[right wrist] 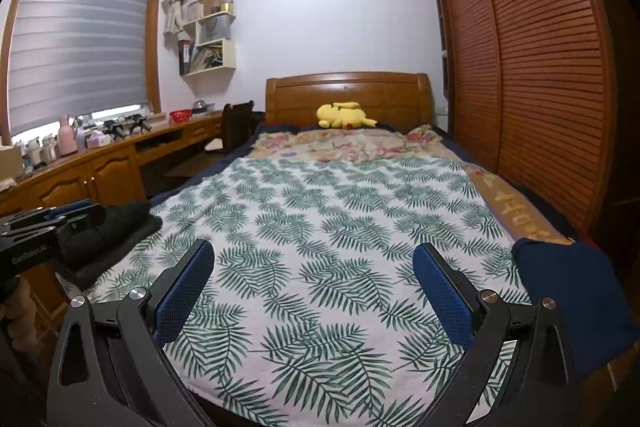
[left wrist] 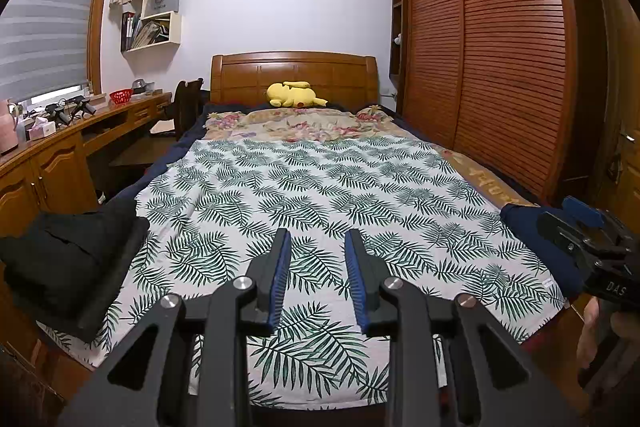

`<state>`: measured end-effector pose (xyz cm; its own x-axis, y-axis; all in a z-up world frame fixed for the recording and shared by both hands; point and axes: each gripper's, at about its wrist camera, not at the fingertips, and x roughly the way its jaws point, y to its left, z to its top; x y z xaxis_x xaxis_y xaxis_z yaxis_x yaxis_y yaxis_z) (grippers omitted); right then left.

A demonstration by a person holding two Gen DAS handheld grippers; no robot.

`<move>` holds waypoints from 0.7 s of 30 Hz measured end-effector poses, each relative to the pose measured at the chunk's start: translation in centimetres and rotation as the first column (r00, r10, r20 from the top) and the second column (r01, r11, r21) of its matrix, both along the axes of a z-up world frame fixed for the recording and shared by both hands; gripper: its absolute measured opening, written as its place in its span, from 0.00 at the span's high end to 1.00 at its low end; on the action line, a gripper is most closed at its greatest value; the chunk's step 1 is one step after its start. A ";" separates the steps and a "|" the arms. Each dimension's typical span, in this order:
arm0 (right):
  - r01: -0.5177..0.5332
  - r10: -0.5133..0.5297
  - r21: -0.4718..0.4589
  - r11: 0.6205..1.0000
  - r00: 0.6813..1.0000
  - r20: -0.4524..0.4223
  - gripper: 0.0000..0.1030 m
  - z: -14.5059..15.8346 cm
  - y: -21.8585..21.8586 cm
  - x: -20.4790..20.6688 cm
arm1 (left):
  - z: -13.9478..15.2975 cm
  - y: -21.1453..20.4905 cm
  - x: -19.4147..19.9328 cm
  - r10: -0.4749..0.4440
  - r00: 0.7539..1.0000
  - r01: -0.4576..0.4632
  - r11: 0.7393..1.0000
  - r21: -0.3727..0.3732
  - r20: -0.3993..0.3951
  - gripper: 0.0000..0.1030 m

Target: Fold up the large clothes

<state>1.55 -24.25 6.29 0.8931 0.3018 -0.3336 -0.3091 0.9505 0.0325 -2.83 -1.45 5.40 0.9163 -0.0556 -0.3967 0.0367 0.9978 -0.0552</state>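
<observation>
Black garment (left wrist: 68,263) sits folded at the bed's (right wrist: 320,227) near left corner; navy garment (right wrist: 576,291) lies at near right, fold state unclear. Left gripper (left wrist: 318,267) jaws part-open, right gripper (right wrist: 314,291) jaws wide, both empty. Fits start or end.

On the black body of your right gripper (left wrist: 576,223), at the right edge of the left wrist view, you can read the pale letters "DAS". On the black body of your left gripper (right wrist: 76,215), at the left edge of the right wrist view, there is a line of small pale print — too blurred to read. The tan woven mat (right wrist: 516,211) along the bed's right side carries large pale lettering — not legible from here.
</observation>
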 end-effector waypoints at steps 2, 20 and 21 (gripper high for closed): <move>0.000 0.000 -0.001 1.000 1.000 0.001 0.02 0.0 0.0 0.0 | 0.0 0.0 0.0 0.001 1.000 -0.001 1.000 -0.001 0.000 0.74; 0.001 -0.001 0.000 1.000 1.000 0.003 0.02 0.0 0.0 0.1 | 0.0 0.0 0.0 0.000 1.000 0.000 1.000 0.000 0.000 0.73; 0.000 0.000 0.001 1.000 1.000 0.003 0.02 0.0 0.0 0.1 | 0.0 0.0 0.0 0.000 1.000 0.000 1.000 -0.001 0.000 0.73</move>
<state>1.65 -24.28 6.29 0.8940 0.3022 -0.3310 -0.3092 0.9504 0.0326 -2.81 -1.45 5.40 0.9161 -0.0558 -0.3970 0.0365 0.9978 -0.0560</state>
